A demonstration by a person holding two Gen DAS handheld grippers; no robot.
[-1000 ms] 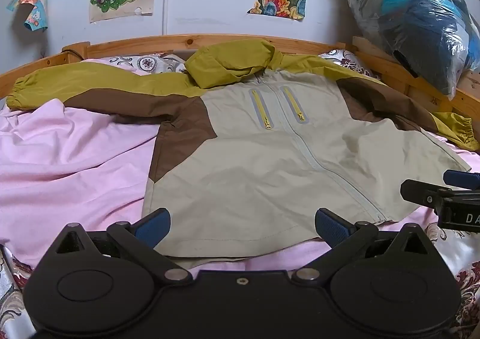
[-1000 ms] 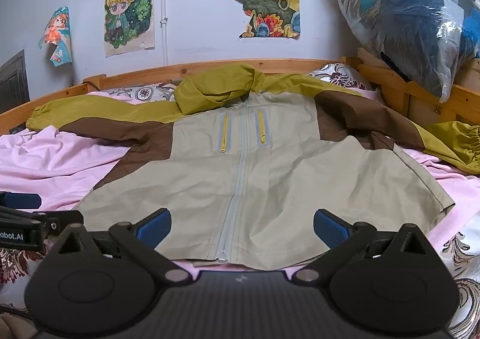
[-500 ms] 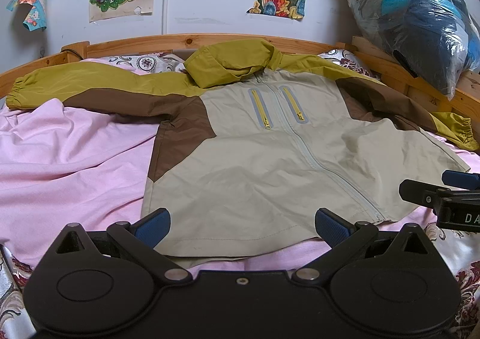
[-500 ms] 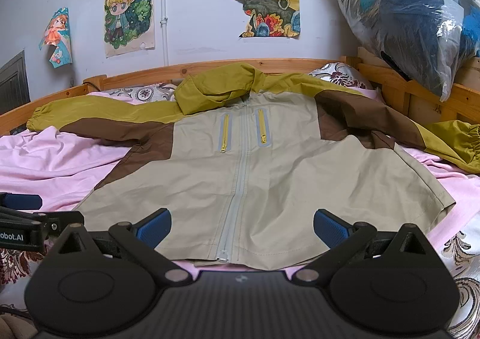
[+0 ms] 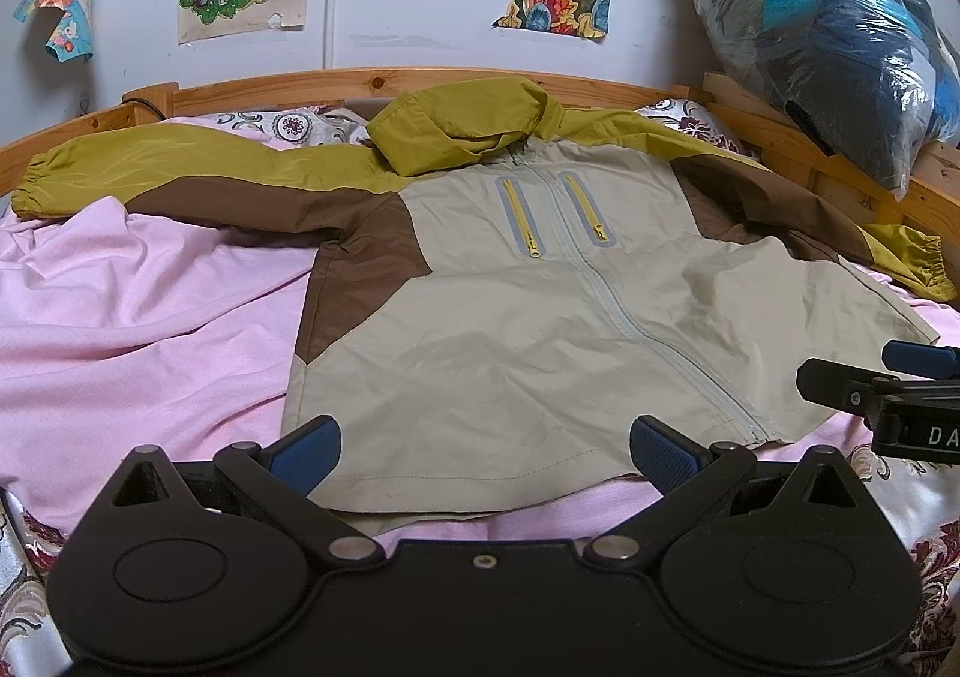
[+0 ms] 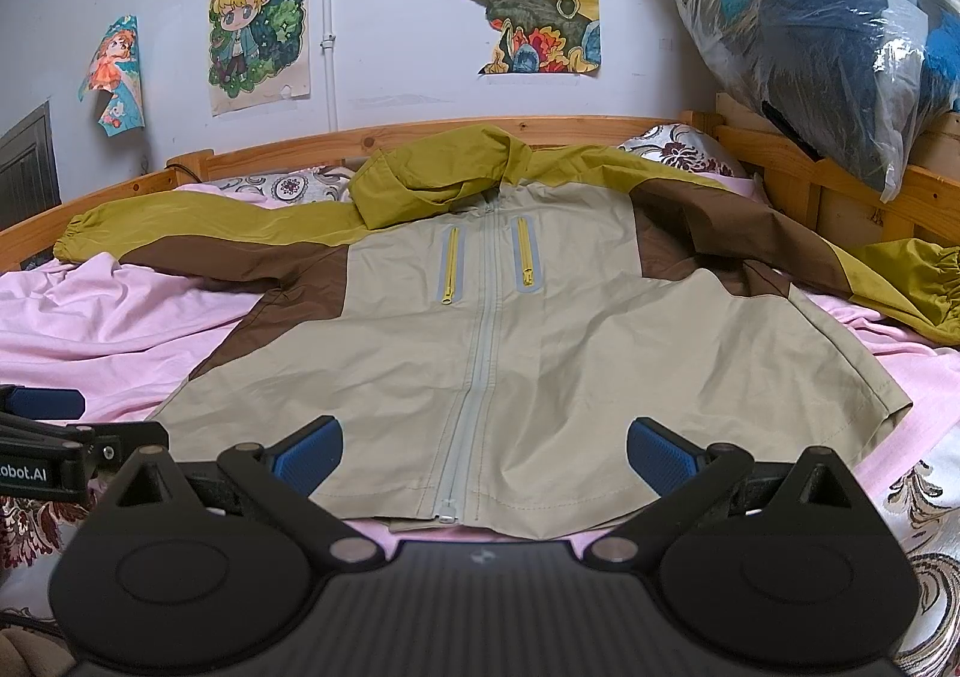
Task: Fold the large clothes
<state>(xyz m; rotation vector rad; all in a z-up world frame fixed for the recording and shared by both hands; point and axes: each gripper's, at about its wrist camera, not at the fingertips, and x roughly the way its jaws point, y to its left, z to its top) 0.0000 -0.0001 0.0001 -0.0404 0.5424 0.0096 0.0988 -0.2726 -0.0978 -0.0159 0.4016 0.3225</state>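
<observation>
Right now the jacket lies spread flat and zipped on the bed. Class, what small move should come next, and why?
Probably ease the left hand-held gripper forward and down onto the hem just ahead. The jacket lies face up with both sleeves spread wide, nothing folded, and both hand-held grippers, the right one included, are open and holding nothing, so a fold needs a grip first.

I see a hooded jacket (image 5: 540, 329) in beige, brown and olive-yellow with yellow pocket zips, on a pink sheet (image 5: 120, 317); my tools' pads (image 5: 309, 452) are blue.
</observation>
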